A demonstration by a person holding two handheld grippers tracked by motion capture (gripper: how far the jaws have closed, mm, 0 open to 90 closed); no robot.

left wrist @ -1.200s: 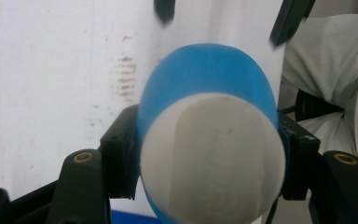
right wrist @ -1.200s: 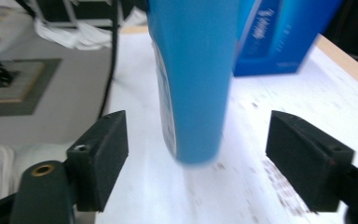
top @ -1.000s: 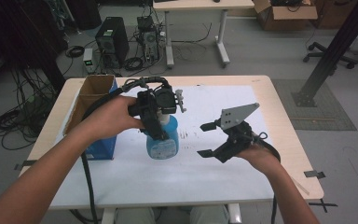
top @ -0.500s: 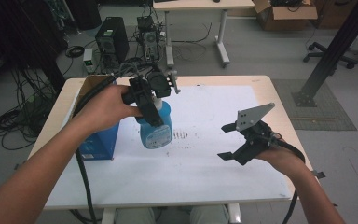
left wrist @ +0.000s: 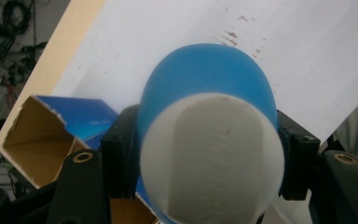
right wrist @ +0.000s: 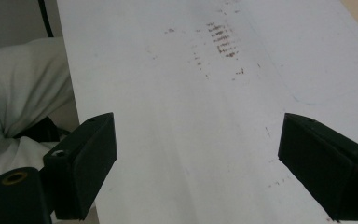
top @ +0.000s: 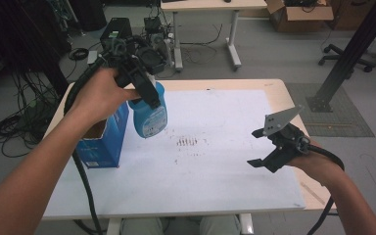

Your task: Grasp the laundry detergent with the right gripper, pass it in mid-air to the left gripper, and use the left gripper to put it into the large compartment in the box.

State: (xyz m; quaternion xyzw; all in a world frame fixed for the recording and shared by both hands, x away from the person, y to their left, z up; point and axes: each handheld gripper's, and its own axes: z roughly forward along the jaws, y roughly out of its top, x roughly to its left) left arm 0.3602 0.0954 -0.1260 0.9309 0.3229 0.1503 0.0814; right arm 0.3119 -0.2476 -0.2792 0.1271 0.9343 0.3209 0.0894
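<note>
Overhead, looks down on a tan-edged table (top: 274,90) covered by a white sheet (top: 215,171). At the left, shows the person's left hand (top: 100,93) raised over the table's left side, wrapped round the left gripper (top: 149,95). Clenched there on a blue spray bottle (top: 149,117), gripping near its upper end. Carries the bottle in the air, clear of the table and tilted, with its base over the left part of the sheet. Hangs just beside and above an open blue cardboard box (top: 103,142), which stands at the table's left edge.

Along the left gripper (left wrist: 205,158), looks straight down the bottle (left wrist: 205,79): pale end nearest, blue body beyond, one black pad pressed against each side. Below and to the left, takes in the box (left wrist: 42,126) with its open mouth and brown inside.

At the right, shows the right hand (top: 318,164) low over the sheet's right part, well apart from the bottle, holding the right gripper (top: 255,148). Released, jaws spread wide and just now opening further, with nothing between them.

Along the right gripper (right wrist: 196,158), looks across bare white sheet between the two pads. Farther off, picks out a small patch of brown marks (right wrist: 221,39), seen from above near the sheet's middle (top: 188,142).
</note>
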